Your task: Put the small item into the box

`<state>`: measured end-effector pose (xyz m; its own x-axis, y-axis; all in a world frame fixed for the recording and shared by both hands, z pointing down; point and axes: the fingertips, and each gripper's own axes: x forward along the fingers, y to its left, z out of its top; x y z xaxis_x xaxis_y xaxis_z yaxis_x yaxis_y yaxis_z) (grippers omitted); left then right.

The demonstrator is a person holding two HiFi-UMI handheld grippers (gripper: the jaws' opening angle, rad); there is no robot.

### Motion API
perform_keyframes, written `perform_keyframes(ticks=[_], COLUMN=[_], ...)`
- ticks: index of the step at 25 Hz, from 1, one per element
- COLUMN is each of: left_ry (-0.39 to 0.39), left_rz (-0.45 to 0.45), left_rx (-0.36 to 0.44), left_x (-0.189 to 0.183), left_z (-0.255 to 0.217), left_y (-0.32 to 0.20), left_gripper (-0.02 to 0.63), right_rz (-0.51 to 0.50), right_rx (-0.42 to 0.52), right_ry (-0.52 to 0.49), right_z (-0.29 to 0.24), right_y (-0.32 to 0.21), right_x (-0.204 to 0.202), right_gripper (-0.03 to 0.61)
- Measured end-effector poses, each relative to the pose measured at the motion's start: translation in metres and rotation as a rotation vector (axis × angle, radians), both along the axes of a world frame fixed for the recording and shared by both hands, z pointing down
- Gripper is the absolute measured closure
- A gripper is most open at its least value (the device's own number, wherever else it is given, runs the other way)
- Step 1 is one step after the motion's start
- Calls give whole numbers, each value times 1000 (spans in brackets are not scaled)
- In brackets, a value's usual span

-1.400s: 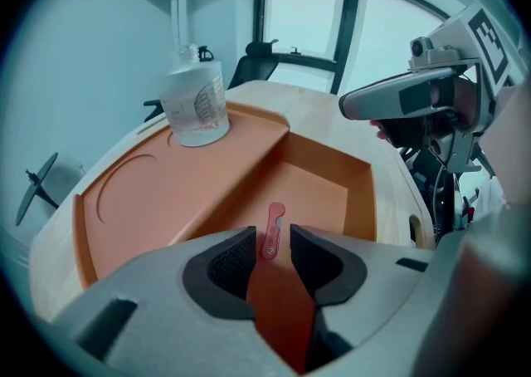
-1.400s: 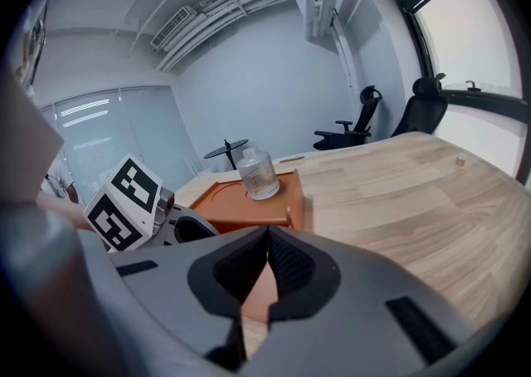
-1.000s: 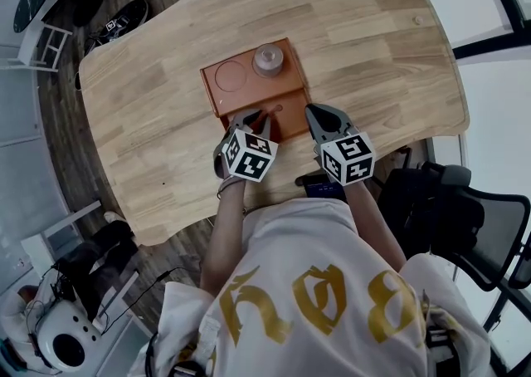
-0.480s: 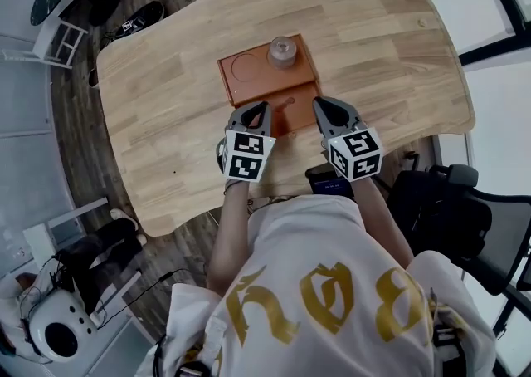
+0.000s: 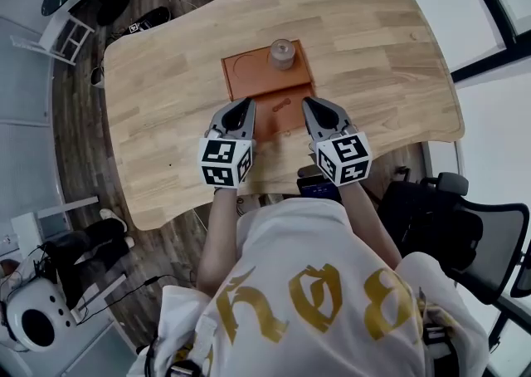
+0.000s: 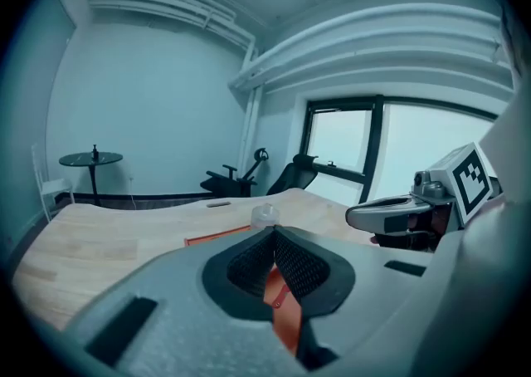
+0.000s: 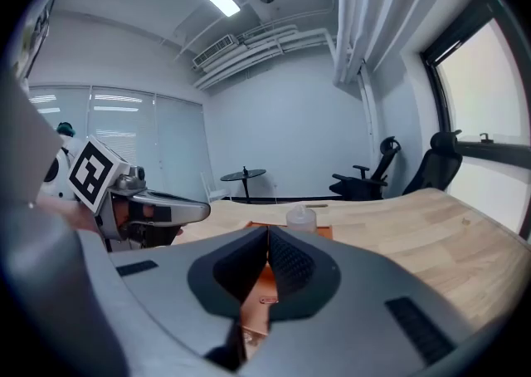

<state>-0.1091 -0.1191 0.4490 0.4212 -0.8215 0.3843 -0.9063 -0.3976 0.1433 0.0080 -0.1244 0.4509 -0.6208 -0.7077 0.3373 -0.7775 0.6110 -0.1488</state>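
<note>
Light wooden table [image 5: 166, 101] is carrying everything, spreading ahead of the tongs and out to both sides.

Flat orange-brown box [image 5: 236, 85] is lying open just ahead of both tongs. Its far half is showing a round recess. Its near half, a plain flat panel, is sitting between the two sets of tips.

Left tongs [image 5: 246, 103] are hanging over the near-left edge of that panel. The pads are pressing together with nothing between them, and only orange panel is showing through the gap beneath the tips. Right tongs [image 5: 307, 102] are mirroring them at the near-right edge, likewise fully closed and empty.

Small translucent capped bottle [image 5: 282, 53] is standing on the box's far-right corner, well ahead of both tips and clear of the work.

Small slim reddish-orange item [image 5: 280, 104] is lying free on the near panel, between the two pairs of tips and about level with them. It is looking a shade closer to the right tongs, though the margin is slight. Its long axis seems to be slanting from near-left to far-right, but it is too small to be sure.

Judgement: either tongs will be needing to open first, then swing inward a little. The right ones are having the shorter reach, and the recessed half is waiting just beyond.
</note>
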Motion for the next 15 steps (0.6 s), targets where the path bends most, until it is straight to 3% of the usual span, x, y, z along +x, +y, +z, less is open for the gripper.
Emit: perform_keyframes(ticks=[8,15], left_ry=[66,21], left_rz=[-21,-11], left_rx=[117,158], left_x=[-3,0], left_z=[-45,-58], left_y=[19,27], left_gripper=[603,604], right_rz=[35,63], right_rx=[57,90], right_ry=[-21,-53], right_z=[-26,-40], right_y=[13,21], right_x=[11,16], right_gripper=[566,566])
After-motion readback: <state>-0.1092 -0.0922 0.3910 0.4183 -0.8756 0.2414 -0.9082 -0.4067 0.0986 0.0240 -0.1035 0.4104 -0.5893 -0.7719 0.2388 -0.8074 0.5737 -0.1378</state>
